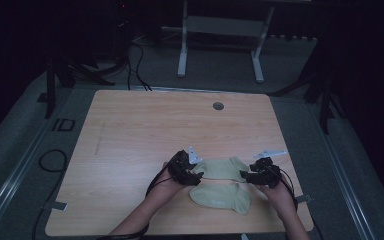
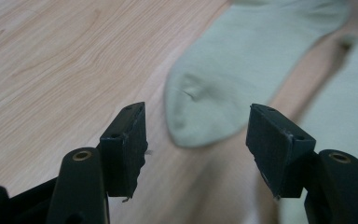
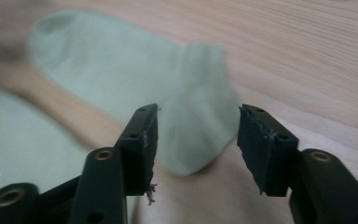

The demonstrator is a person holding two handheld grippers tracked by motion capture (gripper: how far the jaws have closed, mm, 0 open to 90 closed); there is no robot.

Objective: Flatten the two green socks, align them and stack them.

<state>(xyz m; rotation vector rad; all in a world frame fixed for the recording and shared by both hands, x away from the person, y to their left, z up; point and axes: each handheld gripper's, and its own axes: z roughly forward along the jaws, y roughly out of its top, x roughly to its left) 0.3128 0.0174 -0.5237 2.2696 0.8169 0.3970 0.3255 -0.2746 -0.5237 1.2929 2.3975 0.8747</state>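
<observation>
Two pale green socks lie near the front of the wooden table [image 1: 140, 130]. The farther sock [image 1: 223, 168] stretches between my two grippers, and the nearer sock [image 1: 220, 196] lies just in front of it. My left gripper [image 1: 198, 175] is at the farther sock's left end. Its jaws stand open and hold nothing, with that sock's rounded end [image 2: 242, 70] on the table just beyond them and the other sock [image 2: 349, 98] to the right. My right gripper [image 1: 244, 176] is at the right end, also open and holding nothing over the sock's end [image 3: 121, 70], with the second sock [image 3: 14, 135] at lower left.
A round cable hole [image 1: 218, 106] sits near the table's far edge. A white stand [image 1: 220, 30] is on the floor behind the table, with cables [image 1: 135, 65] beside it. Bare wood spreads to the left and beyond the socks.
</observation>
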